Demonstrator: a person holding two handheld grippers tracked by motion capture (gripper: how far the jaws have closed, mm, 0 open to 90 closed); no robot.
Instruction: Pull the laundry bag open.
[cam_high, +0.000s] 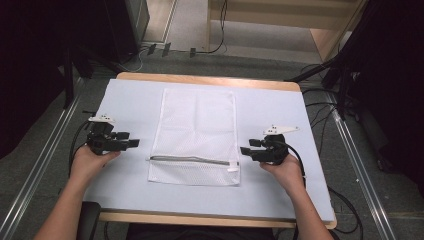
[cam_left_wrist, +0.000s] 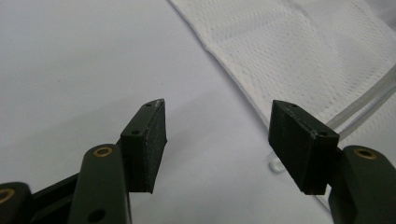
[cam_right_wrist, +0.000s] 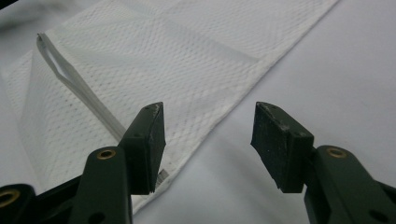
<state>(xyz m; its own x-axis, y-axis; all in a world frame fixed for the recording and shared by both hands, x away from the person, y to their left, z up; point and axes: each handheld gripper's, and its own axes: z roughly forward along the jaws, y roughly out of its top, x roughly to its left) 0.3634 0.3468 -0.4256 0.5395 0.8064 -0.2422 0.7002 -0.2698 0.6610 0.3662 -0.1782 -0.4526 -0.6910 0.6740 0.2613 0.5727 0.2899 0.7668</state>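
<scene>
Left hand-held gripper sits low over the pale tabletop, held in the person's left hand, jaws spread wide and holding nothing; it points toward the left edge of the mesh bag and stays just short of it. In the left gripper view the same gripper shows bare tabletop between its pads, with the bag's hemmed edge running past the far pad. The mesh bag lies flat in the middle of the tabletop, long side running away from the person, white, see-through, nothing visible inside it. Its zipper crosses the near end, with the pull tab at the right corner; whether it is fully closed cannot be told. Right hand-held gripper, in the right hand, is likewise released and empty, near the bag's right edge at zipper level. In the right gripper view this gripper frames the bag's edge, one pad over the mesh, the other over bare tabletop.
</scene>
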